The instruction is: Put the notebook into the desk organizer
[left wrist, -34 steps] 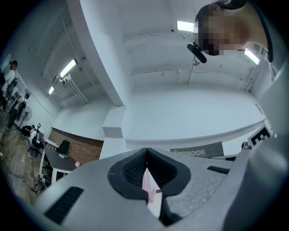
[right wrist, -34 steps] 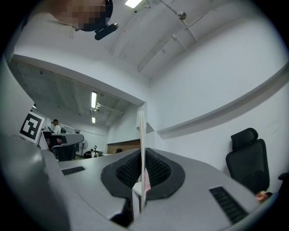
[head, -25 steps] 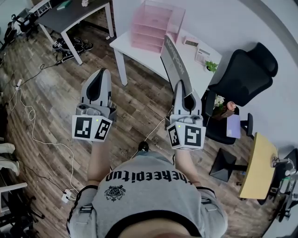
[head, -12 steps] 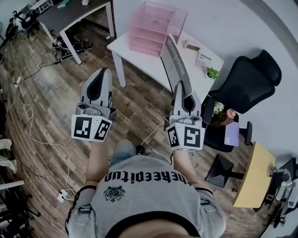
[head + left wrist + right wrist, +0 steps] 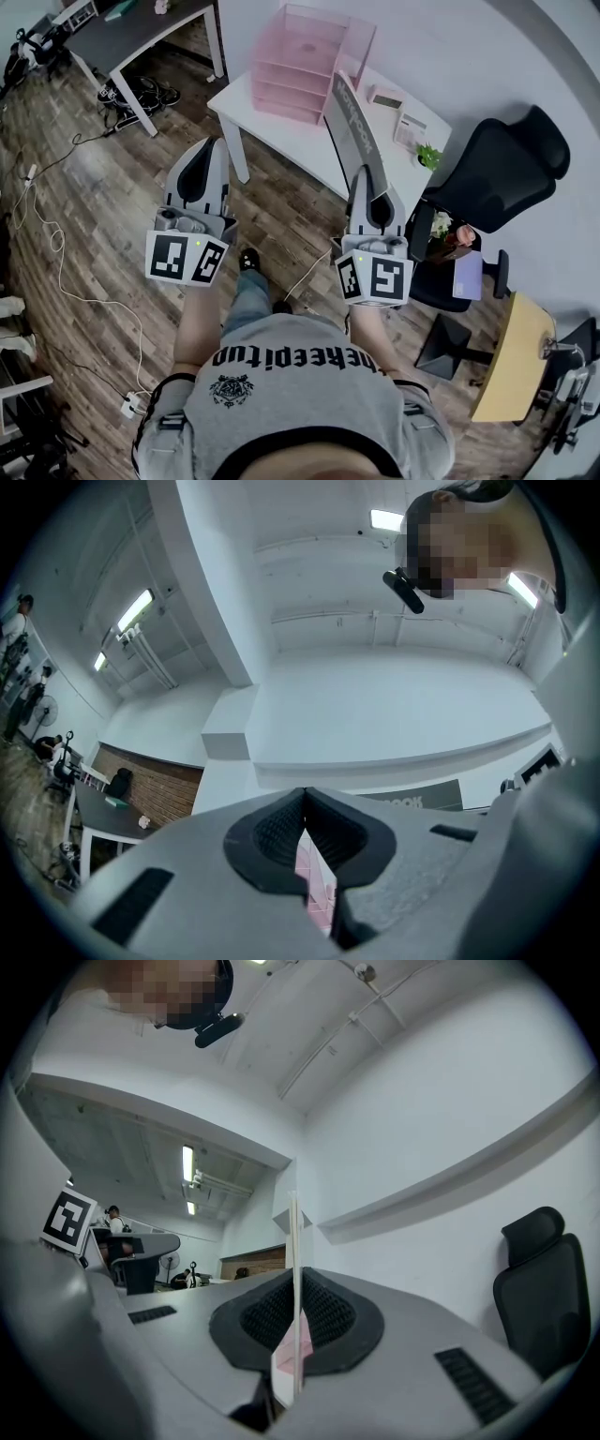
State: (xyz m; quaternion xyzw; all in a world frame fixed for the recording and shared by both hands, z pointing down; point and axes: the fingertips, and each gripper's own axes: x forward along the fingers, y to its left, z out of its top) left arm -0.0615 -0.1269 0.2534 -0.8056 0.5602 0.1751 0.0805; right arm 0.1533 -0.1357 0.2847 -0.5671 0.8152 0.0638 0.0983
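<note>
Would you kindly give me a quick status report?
Right gripper shut on notebook. Left gripper shut, empty. Desk organizer ahead on white table. Nothing visibly between.

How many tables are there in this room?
3. A white table stands ahead, holding the pink organizer. A dark table is at the top left. A yellowish table is at the lower right. More may be out of view.

Desk organizer (image 5: pixel 302 54) is pink, notebook (image 5: pixel 352 122) grey (white lettering).
</note>
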